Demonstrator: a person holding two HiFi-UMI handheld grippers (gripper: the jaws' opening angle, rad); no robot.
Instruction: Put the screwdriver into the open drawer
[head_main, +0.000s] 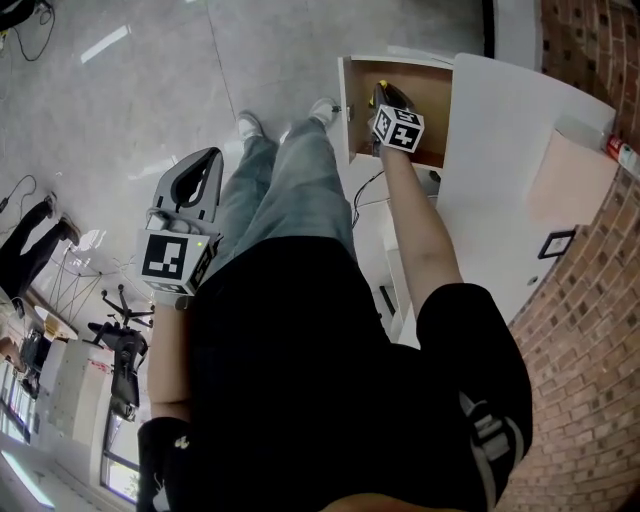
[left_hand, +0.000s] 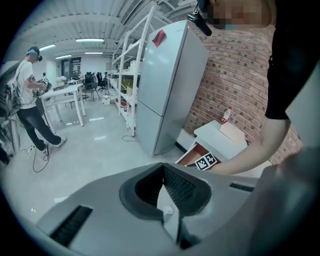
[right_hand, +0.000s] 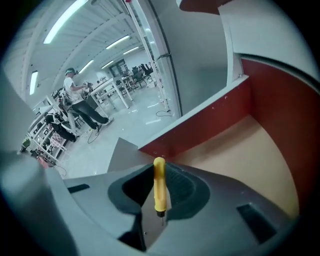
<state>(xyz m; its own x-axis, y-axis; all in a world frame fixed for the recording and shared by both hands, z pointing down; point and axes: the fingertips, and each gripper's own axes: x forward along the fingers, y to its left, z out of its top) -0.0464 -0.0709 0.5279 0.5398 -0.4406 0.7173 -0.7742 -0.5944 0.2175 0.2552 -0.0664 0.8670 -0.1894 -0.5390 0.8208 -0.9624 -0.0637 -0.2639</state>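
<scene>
Holding the screwdriver (right_hand: 159, 186) in the right gripper (right_hand: 159, 202), jaws clamped on the lower part of the handle. Reaching into the open drawer (right_hand: 252, 160), with the tool above the pale tan floor and framed by the dark red inner walls; not lying on the floor.

Reading what print can be found: black-and-white square marker patterns on the right cube (head_main: 398, 128) and the left cube (head_main: 175, 258). A red tag (left_hand: 159, 37) high on a grey fridge (left_hand: 165, 85), its print too small to read.

Looking at the screwdriver itself: slim, with a round yellow handle ending in a rounded cap that points away from the camera. At the near end, a short dark metal tip below the handle. Seen from the head view only as a yellow dot (head_main: 381, 84) at the gripper's nose, just inside the drawer's white front rim.

Keeping the left gripper (left_hand: 167, 212) closed, jaws together with nothing between them. Held out to the left beside the person's jeans (head_main: 290, 170), well apart from the drawer and the white cabinet top (head_main: 510, 170).
</scene>
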